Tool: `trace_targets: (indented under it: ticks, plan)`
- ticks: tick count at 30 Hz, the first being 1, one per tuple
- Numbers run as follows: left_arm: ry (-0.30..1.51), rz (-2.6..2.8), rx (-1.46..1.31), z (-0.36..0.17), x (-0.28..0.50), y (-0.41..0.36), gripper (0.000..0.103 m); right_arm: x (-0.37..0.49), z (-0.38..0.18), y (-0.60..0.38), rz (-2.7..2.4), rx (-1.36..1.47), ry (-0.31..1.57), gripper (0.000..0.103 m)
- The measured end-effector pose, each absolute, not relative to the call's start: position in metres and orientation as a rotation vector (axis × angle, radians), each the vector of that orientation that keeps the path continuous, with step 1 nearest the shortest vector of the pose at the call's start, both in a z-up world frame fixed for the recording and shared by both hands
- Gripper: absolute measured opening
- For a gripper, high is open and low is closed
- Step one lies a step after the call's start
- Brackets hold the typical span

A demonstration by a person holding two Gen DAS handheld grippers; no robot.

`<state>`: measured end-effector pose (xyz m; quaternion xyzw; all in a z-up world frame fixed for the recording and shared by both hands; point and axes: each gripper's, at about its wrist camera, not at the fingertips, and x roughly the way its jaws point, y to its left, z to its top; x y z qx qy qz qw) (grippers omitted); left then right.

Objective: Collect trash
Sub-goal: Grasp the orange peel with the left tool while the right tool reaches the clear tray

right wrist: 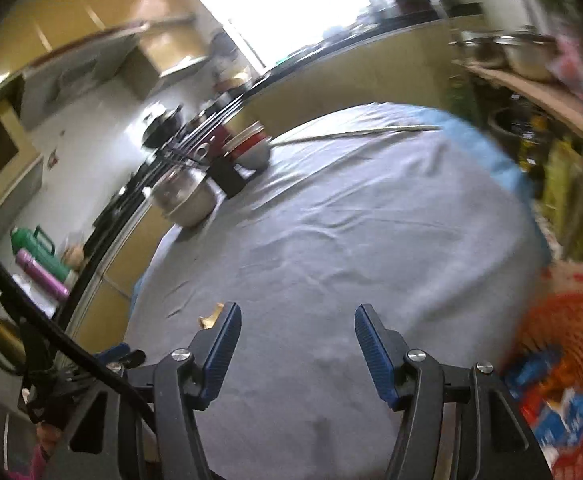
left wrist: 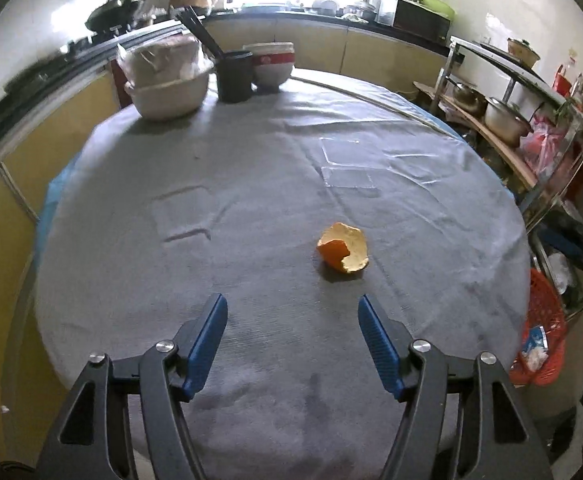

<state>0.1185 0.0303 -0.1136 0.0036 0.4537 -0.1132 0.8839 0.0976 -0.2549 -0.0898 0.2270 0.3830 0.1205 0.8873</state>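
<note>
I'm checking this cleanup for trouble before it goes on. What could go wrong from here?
1. The orange peel is a thin curled shell; the open left gripper might crush it or push it across the cloth.
2. The red basket sits below the table edge, so a dropped peel could miss.

A curled piece of orange peel [left wrist: 343,251], orange outside and pale yellow inside, is lying hollow side up on the grey cloth, right of centre and nearer the near edge. A red plastic mesh basket [left wrist: 541,332] is sitting beside the right edge, holding blue-and-white wrappers [left wrist: 535,340].
</note>
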Motion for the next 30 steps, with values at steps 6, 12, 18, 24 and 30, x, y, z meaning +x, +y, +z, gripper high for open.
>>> trace_targets:
  ticks: [6,12,18,24,30]
  plan:
    - [0.993,-0.299,-0.044,-0.131,0.141,0.017,0.069,0.173,-0.108,-0.222,0.309,0.506,0.884,0.063]
    - [1.014,-0.339,-0.125,-0.152,0.172,-0.002,0.072,0.230,-0.125,-0.206,0.309,0.511,0.951,0.063]
    - [1.044,-0.329,-0.134,-0.173,0.190,-0.016,0.072,0.273,-0.130,-0.205,0.290,0.547,0.950,0.064]
    - [1.041,-0.328,-0.150,-0.176,0.194,-0.008,0.023,0.320,-0.143,-0.196,0.295,0.571,0.948,0.064]
    - [1.062,-0.318,-0.151,-0.175,0.190,0.010,0.011,0.339,-0.170,-0.181,0.375,0.553,1.032,0.064]
